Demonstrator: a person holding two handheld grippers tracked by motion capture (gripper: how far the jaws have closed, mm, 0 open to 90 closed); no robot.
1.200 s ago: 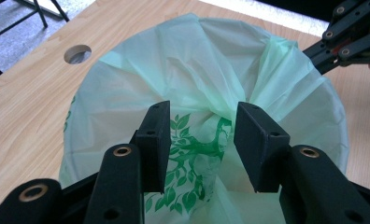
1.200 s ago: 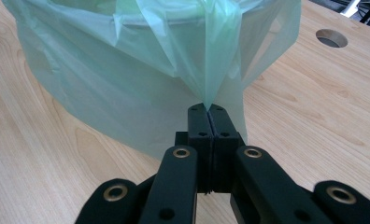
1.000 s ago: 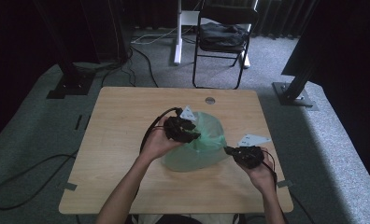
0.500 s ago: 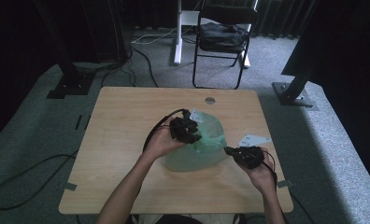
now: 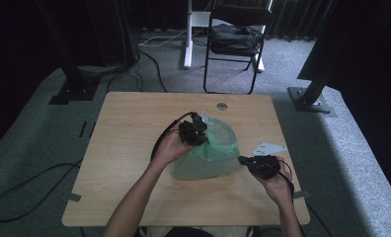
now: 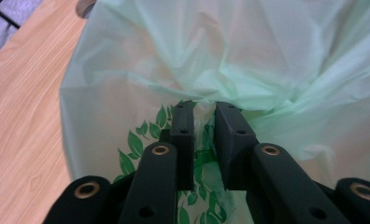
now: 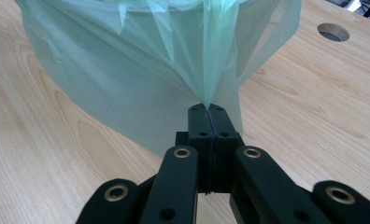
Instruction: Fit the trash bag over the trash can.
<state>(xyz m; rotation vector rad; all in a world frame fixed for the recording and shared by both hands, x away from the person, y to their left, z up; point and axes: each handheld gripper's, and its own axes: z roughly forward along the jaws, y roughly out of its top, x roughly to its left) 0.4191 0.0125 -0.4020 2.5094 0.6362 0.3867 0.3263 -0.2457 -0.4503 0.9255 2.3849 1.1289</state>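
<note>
We see the right claw pressed together on a gathered pleat of the pale green plastic bag, the film fanning up and away from the pinch in taut folds. In the high view that claw sits at the bag's near right edge, low over the bench.

The left claw has just been closing; its jaws stand a narrow gap apart with a strip of the bag's film between them, and we cannot tell whether the pads press on it. From above, this claw is at the bag's upper left, near its top.

The bag is thin, translucent and crumpled, printed with darker green leaves on the side facing the left claw. It lies puffed up in a rounded mound right of the bench's middle, resting on the light wood. A round cable hole sits in the bench beyond it.
</note>
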